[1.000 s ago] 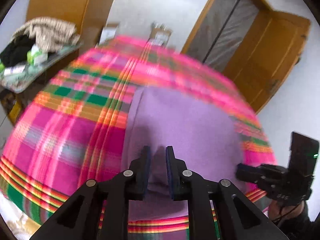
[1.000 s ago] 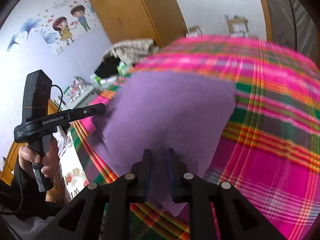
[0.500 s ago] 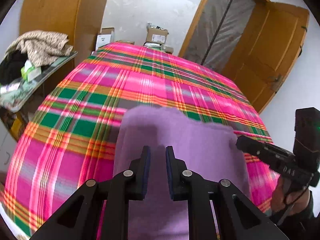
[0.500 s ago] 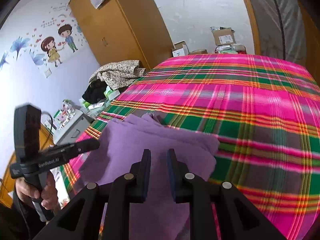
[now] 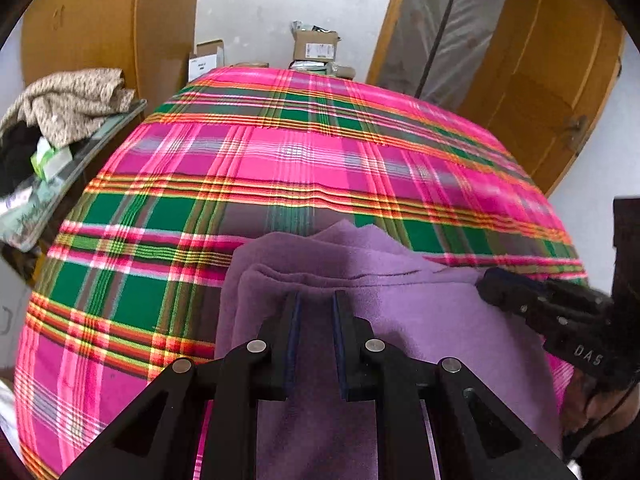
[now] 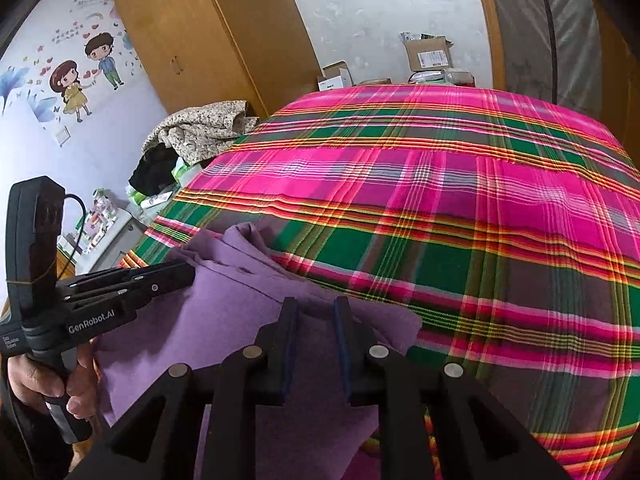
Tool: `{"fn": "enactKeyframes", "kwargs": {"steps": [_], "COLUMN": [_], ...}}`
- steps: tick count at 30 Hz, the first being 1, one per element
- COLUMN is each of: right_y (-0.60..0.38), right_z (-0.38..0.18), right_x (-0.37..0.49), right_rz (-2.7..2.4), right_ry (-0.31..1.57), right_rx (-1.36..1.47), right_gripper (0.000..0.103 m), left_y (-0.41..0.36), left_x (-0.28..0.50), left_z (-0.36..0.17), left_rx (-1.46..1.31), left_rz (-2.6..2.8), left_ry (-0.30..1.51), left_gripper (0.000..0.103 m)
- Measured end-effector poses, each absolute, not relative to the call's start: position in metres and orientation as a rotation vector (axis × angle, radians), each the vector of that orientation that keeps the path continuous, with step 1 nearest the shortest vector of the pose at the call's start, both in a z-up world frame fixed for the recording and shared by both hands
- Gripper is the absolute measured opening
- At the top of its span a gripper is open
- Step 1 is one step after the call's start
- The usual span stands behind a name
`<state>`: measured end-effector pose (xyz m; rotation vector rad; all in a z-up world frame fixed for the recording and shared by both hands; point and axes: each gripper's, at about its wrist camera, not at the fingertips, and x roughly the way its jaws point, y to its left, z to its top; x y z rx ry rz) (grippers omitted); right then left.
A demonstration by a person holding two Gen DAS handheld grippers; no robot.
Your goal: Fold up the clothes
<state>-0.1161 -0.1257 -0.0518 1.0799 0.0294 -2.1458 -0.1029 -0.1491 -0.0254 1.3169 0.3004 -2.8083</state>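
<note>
Both grippers, left gripper (image 5: 315, 300) and right gripper (image 6: 315, 306), pinch the near edge of the purple fleece garment (image 5: 400, 312) lying on the plaid bedspread (image 5: 280, 168). Beyond the bedspread sit cardboard boxes (image 5: 314, 46). Only the right wrist view shows the cartoon wall stickers (image 6: 86, 72).

Both wrist cameras look steeply down along their own fingers, close over the purple garment (image 5: 420, 312) on the plaid bed (image 6: 440, 184), each catching the other gripper at its frame edge.
</note>
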Motion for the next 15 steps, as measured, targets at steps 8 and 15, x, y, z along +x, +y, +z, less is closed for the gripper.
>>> {"fn": "enactKeyframes", "kwargs": {"steps": [8,15], "right_y": [-0.125,-0.113], "right_z": [-0.055,-0.044], "right_x": [-0.114,-0.110], "right_rz": [-2.172,-2.132], "right_ry": [0.040,0.010], "right_rx": [1.036,1.045], "right_gripper": [0.018,0.022], "left_y": [-0.146,-0.150], "left_x": [-0.104,-0.088], "left_z": [-0.028,-0.019], "left_rx": [1.295,1.274], "left_rz": [-2.806,-2.825], "left_ry": [0.275,0.322], "left_gripper": [0.016,0.016]}}
